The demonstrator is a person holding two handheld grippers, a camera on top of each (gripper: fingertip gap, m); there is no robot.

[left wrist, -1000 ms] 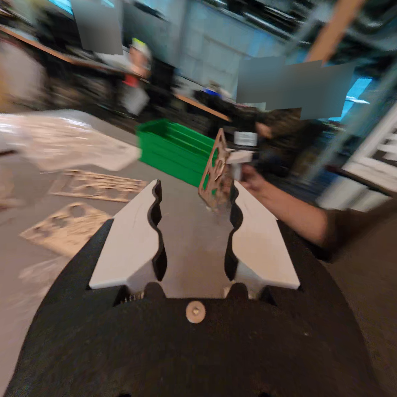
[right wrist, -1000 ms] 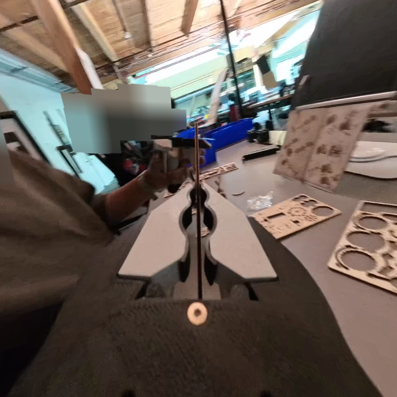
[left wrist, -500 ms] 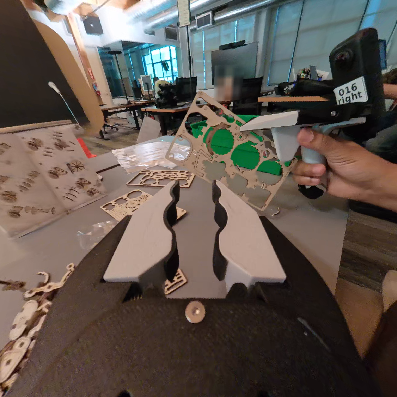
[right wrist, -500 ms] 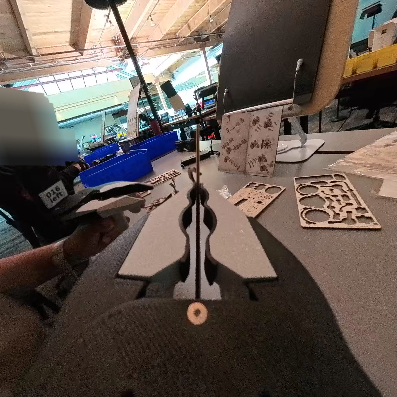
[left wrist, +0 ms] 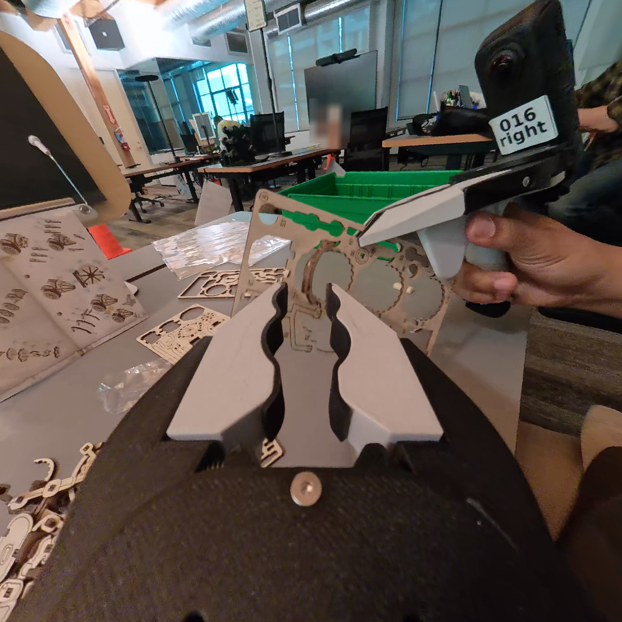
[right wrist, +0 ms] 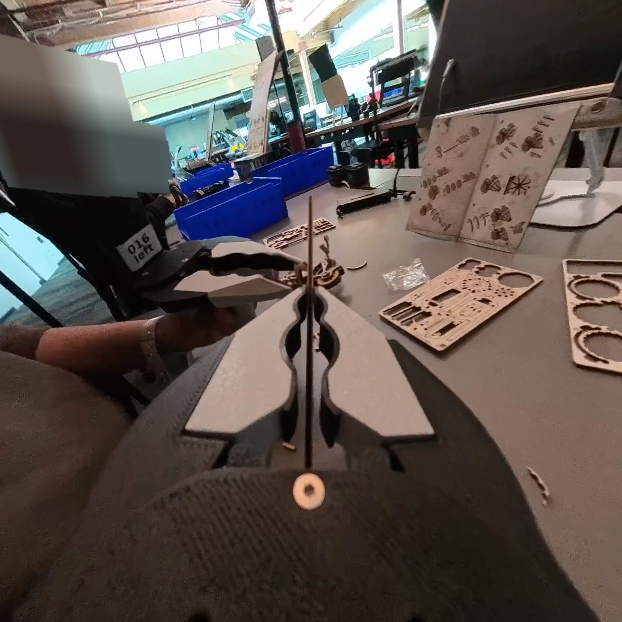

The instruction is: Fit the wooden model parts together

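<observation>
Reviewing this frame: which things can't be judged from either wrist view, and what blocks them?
- Wooden sheet, left wrist view: its lower middle is hidden behind the left gripper.
- Same sheet, right wrist view: seen edge-on in the right gripper, so its cutouts don't show.
- Loose wooden parts, left wrist view: cut off by the left edge.
- Small assembly, right wrist view: too small to identify.

The thin laser-cut wooden parts sheet (left wrist: 340, 296) stands upright straight ahead of the left gripper (left wrist: 305, 296), closing the path forward; the right gripper (left wrist: 365, 232) blocks its top right corner; flat cut-out plywood sheets (right wrist: 461, 303), a crumpled clear plastic wrapper (right wrist: 405, 275) and a propped open instruction booklet (right wrist: 484, 181) crowd the grey table (right wrist: 505, 420), whose near right part lies bare.
</observation>
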